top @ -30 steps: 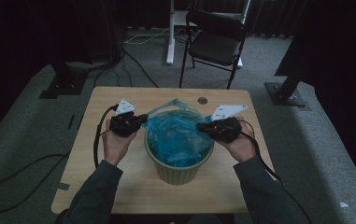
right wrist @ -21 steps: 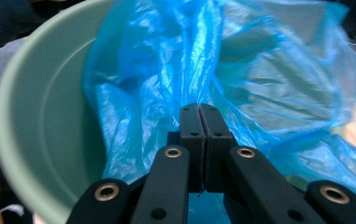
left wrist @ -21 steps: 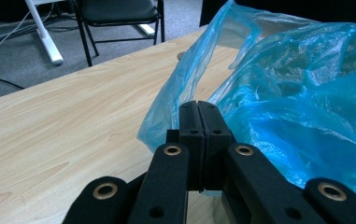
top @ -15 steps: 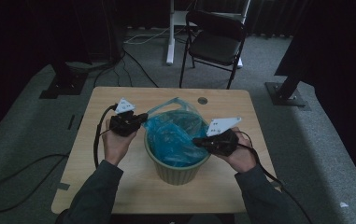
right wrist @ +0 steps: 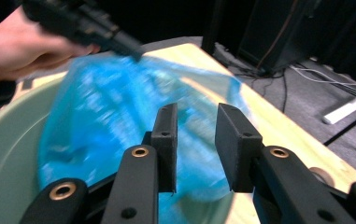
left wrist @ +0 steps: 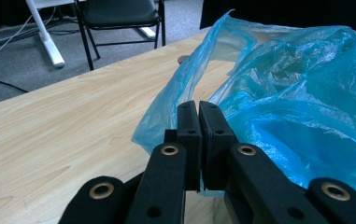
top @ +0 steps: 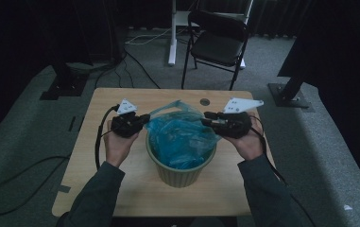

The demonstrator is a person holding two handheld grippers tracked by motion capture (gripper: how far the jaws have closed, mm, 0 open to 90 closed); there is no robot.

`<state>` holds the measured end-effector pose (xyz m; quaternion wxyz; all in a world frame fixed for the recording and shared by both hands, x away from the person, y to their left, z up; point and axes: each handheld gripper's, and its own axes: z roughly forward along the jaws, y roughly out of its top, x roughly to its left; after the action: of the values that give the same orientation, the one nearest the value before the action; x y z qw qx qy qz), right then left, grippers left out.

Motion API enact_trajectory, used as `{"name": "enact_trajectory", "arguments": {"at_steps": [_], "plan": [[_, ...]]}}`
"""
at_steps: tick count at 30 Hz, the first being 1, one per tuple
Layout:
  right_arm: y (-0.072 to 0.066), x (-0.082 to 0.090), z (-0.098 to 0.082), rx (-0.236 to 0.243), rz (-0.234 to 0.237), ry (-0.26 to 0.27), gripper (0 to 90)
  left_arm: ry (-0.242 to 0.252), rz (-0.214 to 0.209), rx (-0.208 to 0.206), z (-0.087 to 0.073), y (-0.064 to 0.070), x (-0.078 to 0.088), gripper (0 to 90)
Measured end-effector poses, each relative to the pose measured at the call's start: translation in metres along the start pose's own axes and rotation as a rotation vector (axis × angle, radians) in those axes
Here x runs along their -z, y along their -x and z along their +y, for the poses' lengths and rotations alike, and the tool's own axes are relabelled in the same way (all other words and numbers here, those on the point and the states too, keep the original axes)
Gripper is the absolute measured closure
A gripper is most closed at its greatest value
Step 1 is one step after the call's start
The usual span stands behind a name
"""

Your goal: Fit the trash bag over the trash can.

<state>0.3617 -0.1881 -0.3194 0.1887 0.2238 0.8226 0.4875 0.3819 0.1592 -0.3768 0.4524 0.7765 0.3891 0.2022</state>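
Left gripper (left wrist: 199, 109) is clamped on the blue bag (top: 180, 137) at the bin's (top: 180, 172) left rim while the right gripper (right wrist: 196, 122) has just been opening with nothing between its jaws, so regrip the right-hand edge and stretch it over the rim.

My high view looks forward and down on the light wooden worktop (top: 121, 189) from above. Each gripper view sits close behind its own black jaws, nearly level. All three share the crumpled blue plastic bag (top: 180, 135) in the round green bin (top: 177, 172).
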Motion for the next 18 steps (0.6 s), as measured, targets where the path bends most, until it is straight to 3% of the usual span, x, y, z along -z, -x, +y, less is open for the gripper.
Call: {"name": "enact_trajectory", "arguments": {"at_steps": [3,5,7,13,18], "plan": [[0.009,-0.008,0.004,-0.011,-0.054,-0.035,69.1,0.000,-0.001,-0.003,0.000,0.000,0.000,87.2],[0.016,-0.017,0.005,-0.033,-0.063,-0.062,68.7,0.001,-0.002,-0.003,0.000,0.000,0.000,87.2],[0.022,-0.028,0.003,-0.058,-0.057,-0.104,66.1,0.000,-0.002,-0.004,0.000,0.001,0.000,87.2],[0.024,-0.054,-0.005,-0.067,-0.040,-0.202,61.8,-0.001,-0.006,-0.006,0.000,0.001,0.000,87.3],[0.033,-0.060,-0.010,-0.095,-0.025,-0.242,80.4,-0.004,-0.006,-0.010,-0.001,0.001,0.000,88.9]]}}
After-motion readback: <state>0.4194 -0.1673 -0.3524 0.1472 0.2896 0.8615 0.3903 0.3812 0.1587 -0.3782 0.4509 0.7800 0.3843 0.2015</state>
